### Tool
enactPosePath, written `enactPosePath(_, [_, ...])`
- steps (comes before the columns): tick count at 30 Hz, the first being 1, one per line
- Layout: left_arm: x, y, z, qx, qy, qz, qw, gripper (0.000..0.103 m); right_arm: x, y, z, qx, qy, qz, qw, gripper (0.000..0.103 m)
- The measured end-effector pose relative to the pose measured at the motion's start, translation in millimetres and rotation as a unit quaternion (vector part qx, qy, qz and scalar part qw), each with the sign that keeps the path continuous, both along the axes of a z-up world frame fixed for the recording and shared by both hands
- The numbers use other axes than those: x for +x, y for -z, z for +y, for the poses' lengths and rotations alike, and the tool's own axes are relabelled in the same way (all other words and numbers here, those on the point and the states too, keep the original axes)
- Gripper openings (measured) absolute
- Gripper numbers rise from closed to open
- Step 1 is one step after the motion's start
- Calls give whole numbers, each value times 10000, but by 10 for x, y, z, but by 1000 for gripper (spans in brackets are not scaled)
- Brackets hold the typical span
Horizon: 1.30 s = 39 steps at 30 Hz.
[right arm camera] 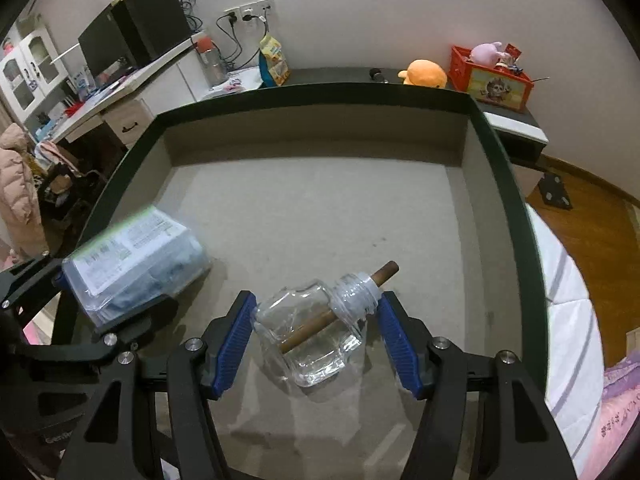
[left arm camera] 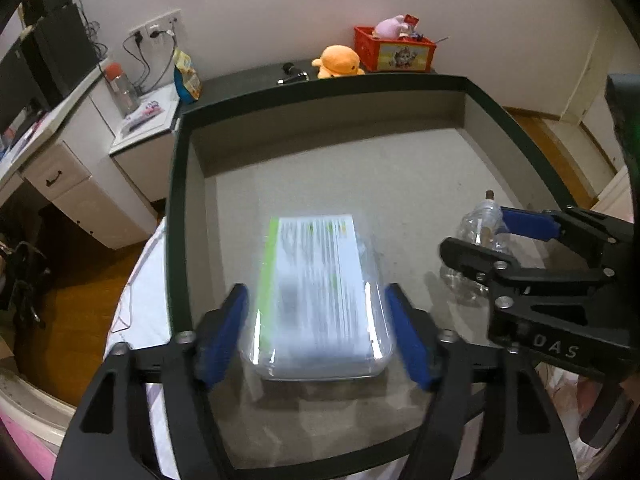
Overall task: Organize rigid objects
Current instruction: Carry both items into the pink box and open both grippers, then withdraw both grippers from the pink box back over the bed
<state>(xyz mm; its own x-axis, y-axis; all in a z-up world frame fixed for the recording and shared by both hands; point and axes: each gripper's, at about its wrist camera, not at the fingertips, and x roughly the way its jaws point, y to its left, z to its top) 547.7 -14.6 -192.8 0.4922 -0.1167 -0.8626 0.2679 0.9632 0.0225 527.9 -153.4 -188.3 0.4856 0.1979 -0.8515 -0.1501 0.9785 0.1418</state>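
Clear plastic box with a white and green printed paper inside (left arm camera: 320,300) lies on the grey floor of the big dark-rimmed tray (left arm camera: 176,208), near its 7 o'clock corner. It sits between the blue pads of your left hand-held gripper (left arm camera: 318,336). The jaws stand apart, with a thin gap on each side, so the box looks let go and rests on the tray. It is blurred, so I cannot read the print.

That box looks stiff, smooth and a bit slippery. It seems light. Take it by its two long sides, near the middle, and squeeze gently so the thin walls do not bend.

Next to it, toward 3 o'clock, lies a clear glass-like jar with a screw neck (right arm camera: 316,336), on its side. A brown stick (right arm camera: 340,308) pokes out of its mouth toward 1 o'clock. Your right hand-held gripper (right arm camera: 316,344) is around the jar. One pad looks to touch the jar's body and the other is by the neck, but I cannot tell if it really squeezes.

This jar looks hard, slick and may break. It can roll too. Hold the wide flat body, not the neck, and keep the mouth up so the stick stays in.

Count: one box, one jar, one stick, one tray, two hand-held grippers.
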Motion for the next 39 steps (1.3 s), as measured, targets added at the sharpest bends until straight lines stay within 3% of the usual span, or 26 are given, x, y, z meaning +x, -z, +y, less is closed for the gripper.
enactPosePath(2, [-24, -66, 65, -133, -12, -93, 9999, 84, -28, -69, -9, -37, 27, -81, 10000, 68])
enactPosePath(4, [-108, -197, 137, -344, -3, -206, 9992, 88, -102, -191, -58, 17, 102, -242, 9997, 81])
enactPosePath(10, [-742, -725, 219, -366, -91, -1189, 9922, 94, -494, -697, -89, 178, -24, -928, 9955, 82])
enactPosePath(13, [-1237, -1020, 292, -418, -217, -1840, 9818, 103, -892, -995, -54, 148, -104, -1446, 9893, 85])
enactPosePath(17, [-1917, -1308, 388, -552, -415, -2648, 9618, 103, -1516, -1296, -3, 113, -203, -2103, 9774, 86])
enactPosePath(24, [-3015, -1429, 381, -460, -690, -3556, 9310, 103, -2593, -1473, 58, -214, 35, -3184, 9477, 87])
enactPosePath(29, [-3578, -1361, 321, -359, -806, -3813, 9202, 103, -3294, -1399, -14, -269, 434, -3691, 9280, 87])
enactPosePath(33, [-3842, -1272, 279, -295, -849, -3775, 9216, 103, -3724, -1299, -7, -424, 672, -3927, 9162, 87])
enactPosePath(39, [-4088, -1284, 261, -418, -836, -3855, 9180, 103, -4083, -1302, -46, -402, 752, -4075, 9092, 87])
